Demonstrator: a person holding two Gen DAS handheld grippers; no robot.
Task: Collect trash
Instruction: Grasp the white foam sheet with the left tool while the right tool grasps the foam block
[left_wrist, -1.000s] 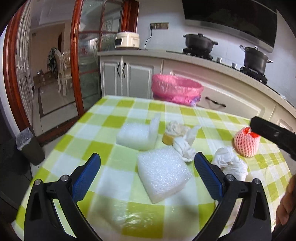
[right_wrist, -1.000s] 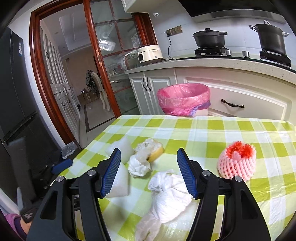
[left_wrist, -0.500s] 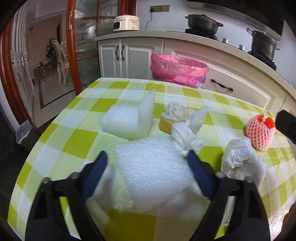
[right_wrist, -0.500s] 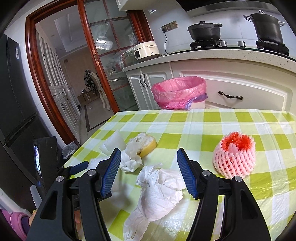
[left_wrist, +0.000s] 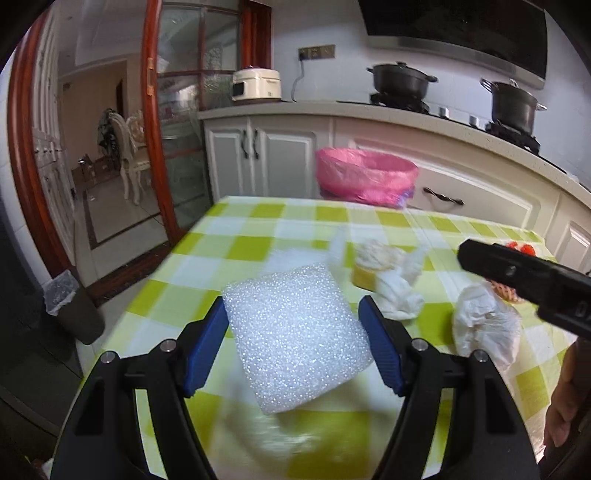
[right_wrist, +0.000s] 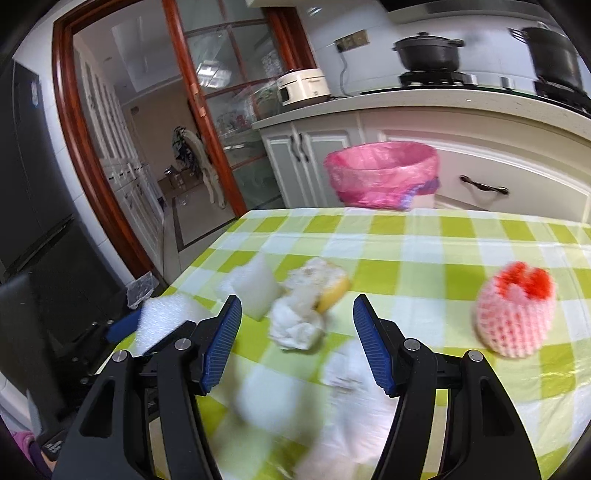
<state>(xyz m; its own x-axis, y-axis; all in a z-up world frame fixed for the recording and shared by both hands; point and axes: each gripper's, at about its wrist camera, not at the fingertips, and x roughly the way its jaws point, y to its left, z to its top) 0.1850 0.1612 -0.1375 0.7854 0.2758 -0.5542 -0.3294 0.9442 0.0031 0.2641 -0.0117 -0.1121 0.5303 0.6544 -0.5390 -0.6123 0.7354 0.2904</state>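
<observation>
My left gripper (left_wrist: 293, 345) is shut on a white foam slab (left_wrist: 295, 339) and holds it lifted above the green-checked table (left_wrist: 258, 229); the slab also shows at the left of the right wrist view (right_wrist: 162, 321). My right gripper (right_wrist: 297, 343) is open, over a crumpled white tissue (right_wrist: 295, 326) beside a yellow cake piece (right_wrist: 332, 288). A second crumpled tissue (left_wrist: 484, 325) lies to the right. An L-shaped foam piece (right_wrist: 255, 291) and a pink net-wrapped fruit (right_wrist: 515, 314) sit on the table. The pink-lined trash bin (left_wrist: 365, 177) stands beyond the table's far edge.
Kitchen cabinets (left_wrist: 280, 158) and a counter with black pots (left_wrist: 400, 79) run behind the bin. A small dark bin (left_wrist: 74, 306) stands on the floor left of the table. A glass door (left_wrist: 181, 129) is at the far left.
My left gripper closed on the foam slab and lifted it off the table. My right gripper moved forward over the tissue and stayed open.
</observation>
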